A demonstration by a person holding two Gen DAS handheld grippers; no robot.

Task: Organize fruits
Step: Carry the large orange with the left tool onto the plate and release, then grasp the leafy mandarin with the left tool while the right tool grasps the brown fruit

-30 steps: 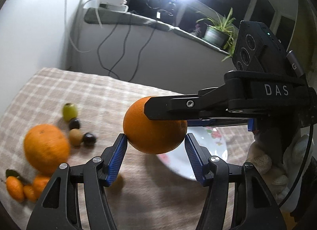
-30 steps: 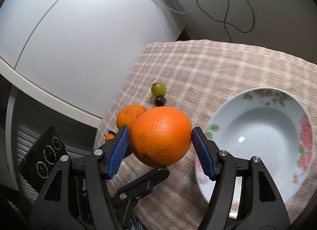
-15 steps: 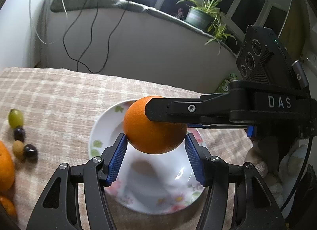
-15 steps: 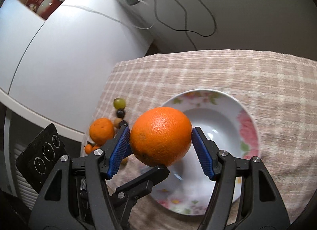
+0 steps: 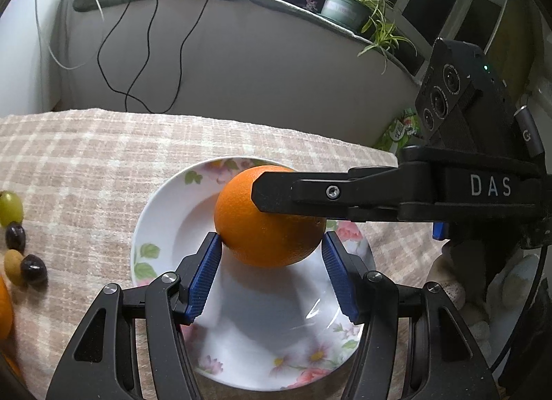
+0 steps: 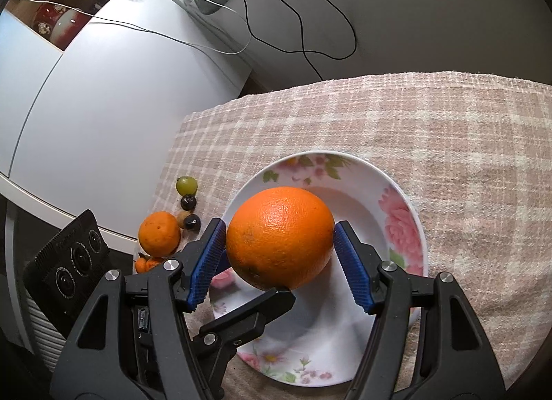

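Observation:
A large orange [image 5: 262,227] [image 6: 279,238] is held between both grippers above a white floral plate [image 5: 162,213] [image 6: 403,224]. My left gripper [image 5: 270,274] has its blue pads on the orange's two sides. My right gripper [image 6: 279,262] also has its pads on the orange's two sides, crossing the left one at a right angle. A second orange [image 6: 159,233], small tangerines [image 6: 146,263], a green grape [image 6: 186,185] [image 5: 10,207] and dark small fruits [image 6: 191,221] [image 5: 32,268] lie on the cloth left of the plate.
The table has a checked beige cloth [image 6: 448,131]. A grey wall with hanging black cables [image 5: 145,55] stands behind it. A white cabinet [image 6: 103,89] is at the table's left edge. A potted plant [image 5: 348,10] sits on the window ledge.
Both grippers carried the orange from above the bare cloth near the fruit pile to over the plate's middle. It now hangs lower over the plate.

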